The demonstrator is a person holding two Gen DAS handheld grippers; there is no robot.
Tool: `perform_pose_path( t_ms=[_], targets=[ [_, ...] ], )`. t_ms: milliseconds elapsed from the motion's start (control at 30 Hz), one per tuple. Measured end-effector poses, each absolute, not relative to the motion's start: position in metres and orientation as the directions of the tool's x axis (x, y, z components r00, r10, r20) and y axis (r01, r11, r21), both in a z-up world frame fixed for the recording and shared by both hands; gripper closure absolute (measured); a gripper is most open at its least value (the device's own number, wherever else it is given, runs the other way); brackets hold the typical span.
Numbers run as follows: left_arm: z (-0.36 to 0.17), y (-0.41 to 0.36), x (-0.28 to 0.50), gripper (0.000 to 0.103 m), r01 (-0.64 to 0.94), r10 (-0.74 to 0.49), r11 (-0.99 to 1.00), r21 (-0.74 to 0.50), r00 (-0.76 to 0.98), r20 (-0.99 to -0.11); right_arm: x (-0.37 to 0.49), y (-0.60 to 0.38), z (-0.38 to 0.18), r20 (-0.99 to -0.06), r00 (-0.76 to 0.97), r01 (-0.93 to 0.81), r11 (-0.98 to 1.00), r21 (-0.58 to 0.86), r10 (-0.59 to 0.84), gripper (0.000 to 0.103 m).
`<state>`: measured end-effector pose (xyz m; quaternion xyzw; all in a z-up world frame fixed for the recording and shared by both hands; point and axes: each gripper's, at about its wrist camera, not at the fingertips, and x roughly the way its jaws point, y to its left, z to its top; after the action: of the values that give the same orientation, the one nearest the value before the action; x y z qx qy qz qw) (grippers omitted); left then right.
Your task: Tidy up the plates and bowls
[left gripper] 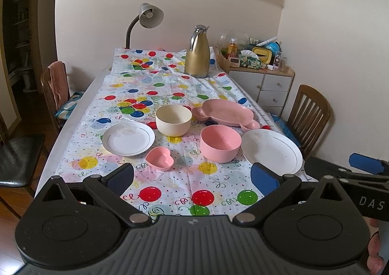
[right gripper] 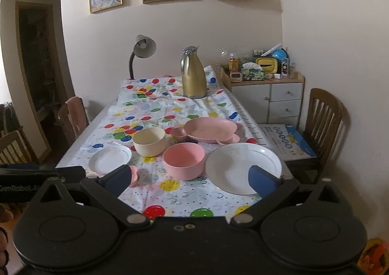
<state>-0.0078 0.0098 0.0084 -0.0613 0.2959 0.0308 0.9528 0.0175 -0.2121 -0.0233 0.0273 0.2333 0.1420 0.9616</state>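
Observation:
On the balloon-print tablecloth sit a small white plate, a cream bowl, a pink bowl, a pink heart-shaped dish, a pink sectioned plate and a large white plate. My left gripper hangs open above the near table edge, empty. My right gripper is open too, short of the pink bowl, its right finger in front of the large plate.
A gold thermos jug and a grey desk lamp stand at the table's far end. Wooden chairs flank the table. A cluttered white cabinet is at the far right, a flat box beside it.

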Motion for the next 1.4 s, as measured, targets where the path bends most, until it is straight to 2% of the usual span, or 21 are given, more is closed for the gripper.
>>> perform_pose_path(
  t_ms=[833, 1400],
  targets=[
    [0.019, 0.005, 0.0, 0.0, -0.092, 0.02, 0.991, -0.102, 0.83, -0.557, 0.027, -0.22, -0.018, -0.411, 0.869, -0.26, 0.961, 0.096, 0.276, 0.004],
    [0.003, -0.01, 0.028, 0.0, -0.108, 0.024, 0.988, -0.111, 0.812, -0.583, 0.047, -0.225, -0.026, -0.425, 0.856, -0.282, 0.955, 0.092, 0.293, 0.006]
  ],
)
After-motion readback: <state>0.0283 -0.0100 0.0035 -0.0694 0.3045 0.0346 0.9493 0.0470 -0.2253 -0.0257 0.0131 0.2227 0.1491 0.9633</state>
